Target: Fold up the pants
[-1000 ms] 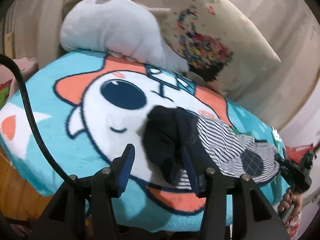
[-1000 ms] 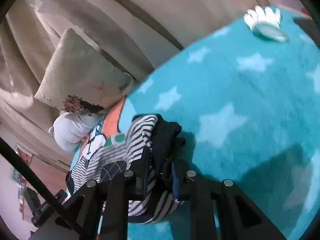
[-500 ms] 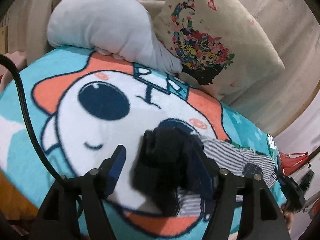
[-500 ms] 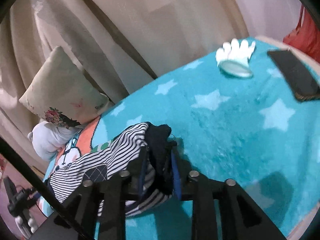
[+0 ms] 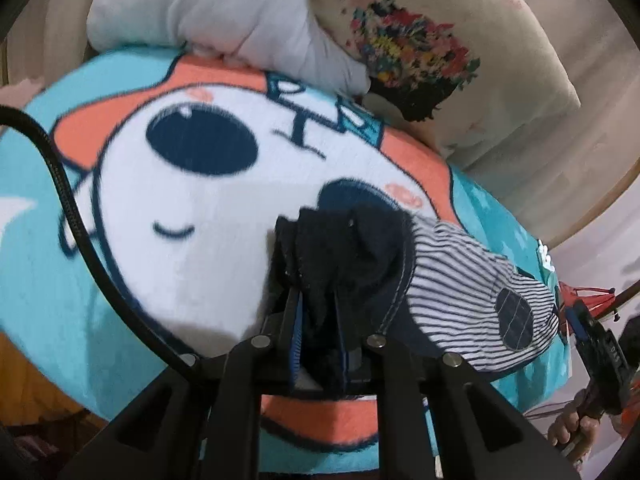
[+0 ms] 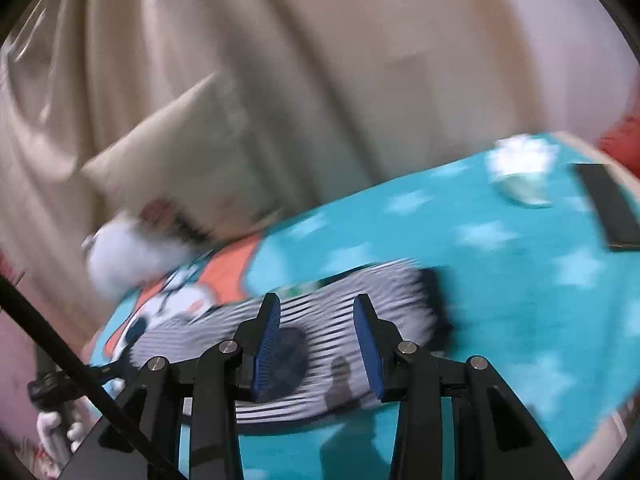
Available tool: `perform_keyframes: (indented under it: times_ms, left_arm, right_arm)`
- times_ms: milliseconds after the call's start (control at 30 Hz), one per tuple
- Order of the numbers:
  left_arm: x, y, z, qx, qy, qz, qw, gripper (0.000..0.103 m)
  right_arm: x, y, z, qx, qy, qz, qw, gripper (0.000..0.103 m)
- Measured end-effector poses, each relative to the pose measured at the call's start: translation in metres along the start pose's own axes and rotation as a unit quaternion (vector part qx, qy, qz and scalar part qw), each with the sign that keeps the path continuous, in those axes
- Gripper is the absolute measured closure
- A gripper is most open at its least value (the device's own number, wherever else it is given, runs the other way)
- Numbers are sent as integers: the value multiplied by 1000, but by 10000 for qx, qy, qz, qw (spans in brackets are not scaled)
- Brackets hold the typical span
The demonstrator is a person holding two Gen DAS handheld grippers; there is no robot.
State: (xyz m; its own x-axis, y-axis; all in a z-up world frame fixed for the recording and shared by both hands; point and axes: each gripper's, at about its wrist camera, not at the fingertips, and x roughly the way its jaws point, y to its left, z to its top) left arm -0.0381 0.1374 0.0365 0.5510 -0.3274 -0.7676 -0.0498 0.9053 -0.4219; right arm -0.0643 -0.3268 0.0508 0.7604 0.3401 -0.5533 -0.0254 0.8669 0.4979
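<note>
On the blanket (image 5: 120, 280), closing left jaws pinch the pants (image 5: 352, 256).

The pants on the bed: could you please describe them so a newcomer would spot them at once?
Find the turquoise blanket with its big cartoon face. The pants lie near that face's dark nose. Unlike anything nearby, they are white with thin dark stripes, a dark oval patch and a navy end bunched in the left gripper.
</note>
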Motion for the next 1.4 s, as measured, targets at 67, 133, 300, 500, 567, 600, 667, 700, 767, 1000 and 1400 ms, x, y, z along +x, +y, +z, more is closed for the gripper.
perform_keyframes:
  times_ms: [67, 133, 300, 500, 567, 600, 667, 700, 767, 1000, 1400]
  left_arm:
    - [0, 7, -2, -169, -59, -158, 9997, 85]
    - [-1, 11, -3, -219, -89, -204, 9995, 83]
    - [-10, 12, -7, -27, -265, -356, 9990, 81]
    - [-48, 54, -6, -180, -828, -185, 9962, 76]
    - [-55, 73, -4, -372, -954, -112, 9947, 74]
    - [-57, 81, -4, -456, -996, -78, 9940, 73]
    - [-60, 99, -2, -645, -1038, -45, 9925, 73]
    - [-60, 104, -3, -708, -1041, -42, 9920, 73]
    - [-61, 115, -4, -802, -1040, -42, 9913, 73]
    - [-68, 131, -6, -892, -1083, -107, 9901, 69]
    - [-63, 76, -6, -298, -937, -62, 9951, 58]
  right_arm:
    - [23, 37, -4, -277, 370, 397, 9981, 62]
    - [43, 74, -8, -552, 738, 819, 9924, 62]
    - [92, 159, -16, -1099, 1427, 1498, 9722, 61]
    - [113, 232, -39, -1921, 1826, 1784, 9476, 36]
    - [116, 256, -57, -2404, 1841, 1755, 9367, 35]
    - [120, 264, -63, -2565, 1863, 1691, 9332, 34]
    - [133, 278, -81, -2913, 1956, 1490, 9245, 34]
    - [139, 283, -89, -3050, 1944, 1339, 9226, 35]
    - [150, 289, -101, -3268, 1916, 1024, 9198, 67]
    - [158, 290, -106, -2810, 2136, 1415, 9249, 47]
    - [136, 147, -45, -797, 1510, 955, 9807, 47]
